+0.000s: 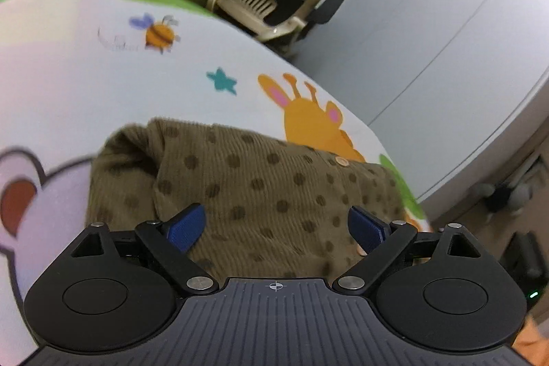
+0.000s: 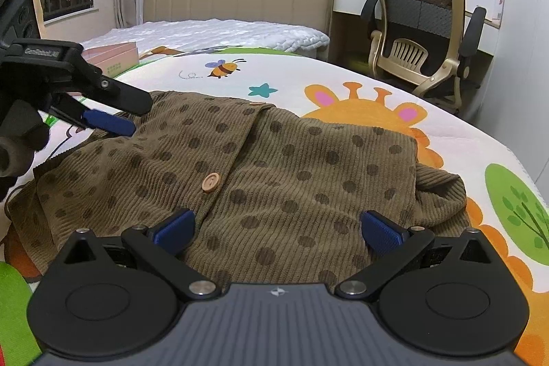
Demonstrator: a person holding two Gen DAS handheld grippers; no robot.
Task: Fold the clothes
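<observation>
One olive dotted garment (image 2: 260, 174) on cartoon-print bedcover (image 2: 343, 74); office chair (image 2: 422, 33) beyond.

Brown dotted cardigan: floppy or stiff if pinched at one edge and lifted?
Probably floppy: the cardigan lies slack on the printed mat, with a rumpled fold at its right side. The ribbed cloth looks thick, so it should grip well. The open right gripper would likely drag several layers.

Olive dotted cardigan (image 2: 267, 167), seemingly part-folded, on bedspread (image 2: 343, 71).
</observation>
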